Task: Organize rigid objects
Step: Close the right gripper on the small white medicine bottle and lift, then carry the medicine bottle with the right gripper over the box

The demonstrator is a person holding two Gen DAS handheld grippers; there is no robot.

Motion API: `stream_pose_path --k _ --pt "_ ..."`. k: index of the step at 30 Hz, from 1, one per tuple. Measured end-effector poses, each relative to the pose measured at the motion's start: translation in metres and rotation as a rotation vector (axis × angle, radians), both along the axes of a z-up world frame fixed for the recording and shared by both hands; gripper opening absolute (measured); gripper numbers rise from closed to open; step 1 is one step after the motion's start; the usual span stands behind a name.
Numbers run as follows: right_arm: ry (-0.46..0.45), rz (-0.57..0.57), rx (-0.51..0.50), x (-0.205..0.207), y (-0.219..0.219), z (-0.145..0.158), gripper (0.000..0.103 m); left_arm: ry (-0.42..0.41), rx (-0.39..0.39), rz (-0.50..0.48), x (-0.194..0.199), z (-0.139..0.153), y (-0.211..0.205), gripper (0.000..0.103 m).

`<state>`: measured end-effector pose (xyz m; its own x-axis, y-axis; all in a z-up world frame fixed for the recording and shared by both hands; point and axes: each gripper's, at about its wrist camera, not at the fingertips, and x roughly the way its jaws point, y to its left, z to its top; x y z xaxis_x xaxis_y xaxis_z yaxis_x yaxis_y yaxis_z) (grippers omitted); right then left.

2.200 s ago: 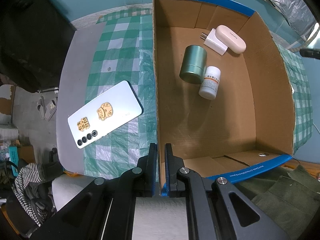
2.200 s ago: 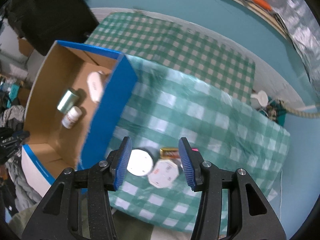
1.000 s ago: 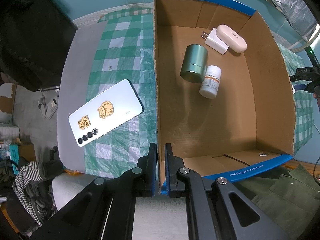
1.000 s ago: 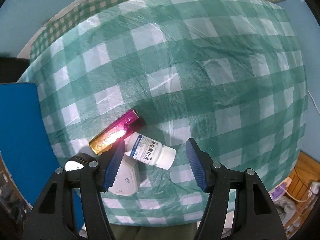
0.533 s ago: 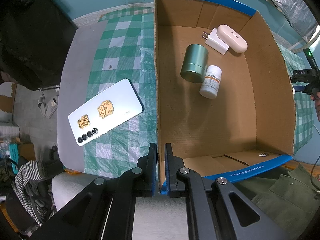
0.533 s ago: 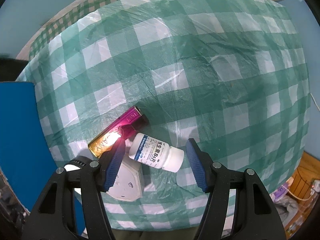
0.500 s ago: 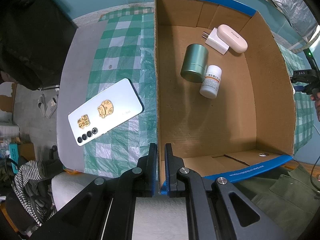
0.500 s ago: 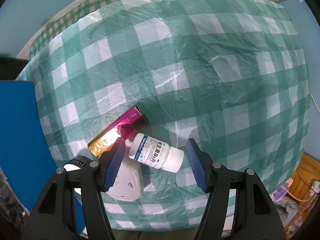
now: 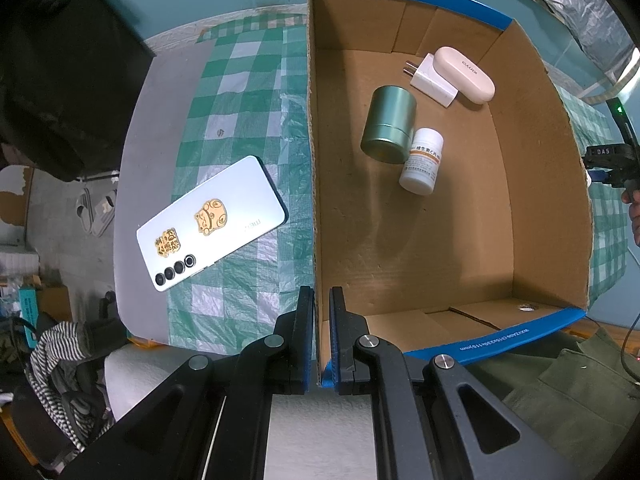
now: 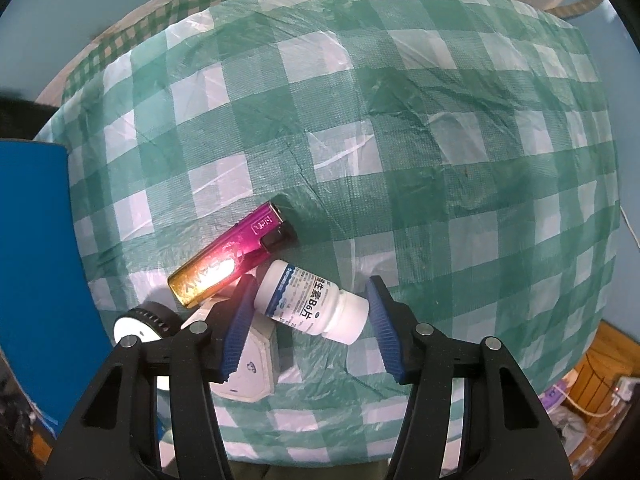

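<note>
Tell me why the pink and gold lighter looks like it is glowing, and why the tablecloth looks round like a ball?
Right wrist view: glare off the shiny pink and gold lighter makes its gold end flare white; the fisheye lens bulges the green checked tablecloth into a dome. Left wrist view: the same lens bows the brown cardboard box walls, and the dark upper left corner is blurred.

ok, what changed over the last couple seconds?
Right tool left the box side, dropped over the white bottle and has been closing around it; pads not yet pressing. Left tool stayed shut on the box wall; box contents and phone unmoved.
</note>
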<state>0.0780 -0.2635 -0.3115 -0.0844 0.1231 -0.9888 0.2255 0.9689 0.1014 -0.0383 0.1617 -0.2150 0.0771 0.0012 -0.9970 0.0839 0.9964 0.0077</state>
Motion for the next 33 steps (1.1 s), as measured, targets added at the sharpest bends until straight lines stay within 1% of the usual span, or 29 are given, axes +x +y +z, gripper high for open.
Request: stream_pose_path --k 6,11,22,33 --pt "-0.028 0.063 -0.025 -0.003 0.004 0.008 0.056 -0.001 0.001 -0.002 0.0 0.0 0.0 0.007" --pt "-0.056 0.126 -0.04 -0.003 0.007 0.024 0.056 -0.002 0.001 -0.004 0.0 -0.001 0.0 0.007" --pt "-0.121 0.28 -0.043 0.001 0.031 0.065 0.056 -0.001 0.002 -0.004 0.0 -0.003 -0.001 0.007" --pt "-0.199 0.408 0.011 0.014 0.072 0.114 0.056 -0.002 0.002 0.002 0.001 -0.001 0.0 0.007"
